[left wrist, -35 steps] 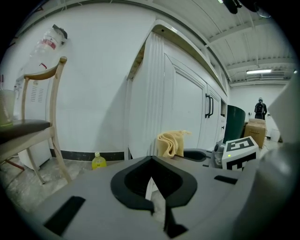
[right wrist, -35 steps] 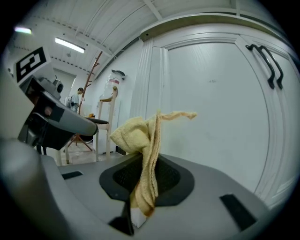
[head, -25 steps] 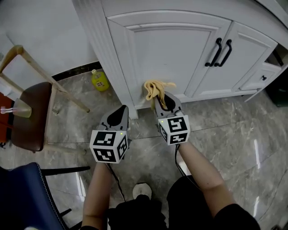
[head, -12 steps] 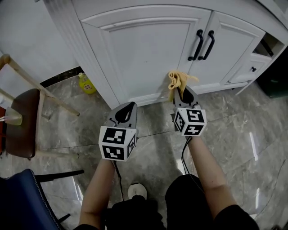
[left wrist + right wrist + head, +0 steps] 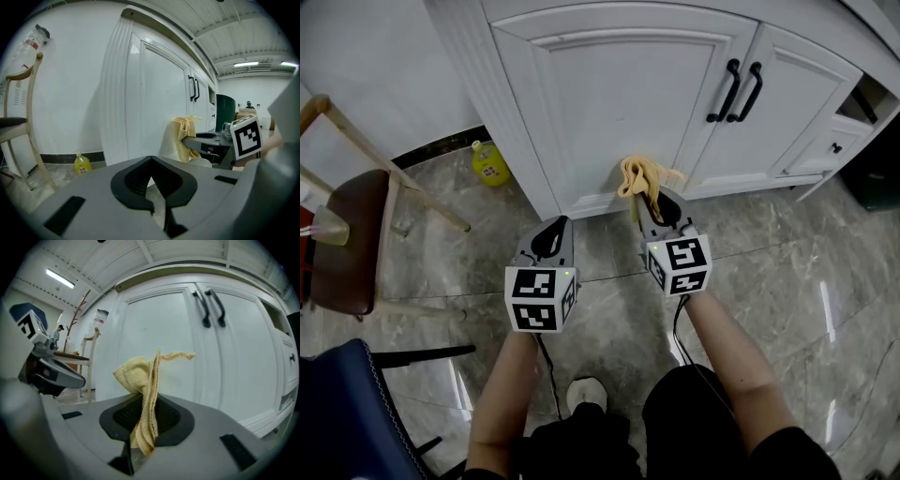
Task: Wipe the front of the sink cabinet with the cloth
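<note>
The white sink cabinet fills the top of the head view, with two panel doors and black handles. My right gripper is shut on a bunched yellow cloth, which is pressed to the bottom rail of the left door. In the right gripper view the cloth sticks up from the closed jaws in front of the door. My left gripper hangs lower left, above the floor, shut with nothing in it. Its own view shows the cabinet and the cloth to the right.
A yellow bottle stands on the marble floor by the cabinet's left corner. A wooden chair sits at the left, a blue chair at the lower left. A small drawer is at the cabinet's right.
The right gripper has carried the cloth leftward along the cabinet's bottom rail, from near the door gap to under the left door. The left gripper stayed low and shut.
</note>
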The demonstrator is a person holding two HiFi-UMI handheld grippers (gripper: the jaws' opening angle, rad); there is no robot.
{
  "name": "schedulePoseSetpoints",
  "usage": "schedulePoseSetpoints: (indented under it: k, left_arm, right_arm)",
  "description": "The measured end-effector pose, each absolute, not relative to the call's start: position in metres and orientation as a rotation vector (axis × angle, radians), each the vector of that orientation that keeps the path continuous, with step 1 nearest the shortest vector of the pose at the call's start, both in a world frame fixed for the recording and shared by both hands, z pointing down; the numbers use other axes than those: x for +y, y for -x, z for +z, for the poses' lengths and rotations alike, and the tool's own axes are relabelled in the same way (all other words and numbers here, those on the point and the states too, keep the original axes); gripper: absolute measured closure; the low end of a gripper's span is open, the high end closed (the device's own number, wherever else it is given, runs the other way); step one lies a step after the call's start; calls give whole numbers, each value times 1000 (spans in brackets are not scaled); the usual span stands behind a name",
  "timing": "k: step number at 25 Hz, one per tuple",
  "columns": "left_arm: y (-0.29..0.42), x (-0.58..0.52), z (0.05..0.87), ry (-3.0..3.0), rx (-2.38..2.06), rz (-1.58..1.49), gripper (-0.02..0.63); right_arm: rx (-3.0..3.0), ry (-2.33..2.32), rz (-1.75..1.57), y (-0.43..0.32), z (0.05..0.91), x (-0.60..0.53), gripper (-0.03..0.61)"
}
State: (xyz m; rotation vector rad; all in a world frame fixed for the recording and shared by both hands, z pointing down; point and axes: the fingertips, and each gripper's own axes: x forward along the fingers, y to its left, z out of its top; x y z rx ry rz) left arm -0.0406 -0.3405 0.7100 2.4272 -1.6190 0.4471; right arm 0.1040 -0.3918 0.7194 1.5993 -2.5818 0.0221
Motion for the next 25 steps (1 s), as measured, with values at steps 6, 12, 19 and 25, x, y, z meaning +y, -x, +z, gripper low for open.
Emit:
schedulePoseSetpoints:
  k: [6,12,19,25]
  left_arm:
    - [88,-331,728,-2317,-1690,452,600]
    - [111,-325,743,-2260,-1700,460,600]
    - [92,-334,743,-2291,-1664,459,600]
    - [53,-343,739,-2373,-1600,483,600]
  right_arm:
    - [-2682,-1308,-30,-2,750,-375,499]
    - [-2653,-1265,-16,36,780,-384,499]
    - [-2591,-1349,-7,-11,784,-393,499]
    - [-2479,-1525,35,-94,788,-404,499]
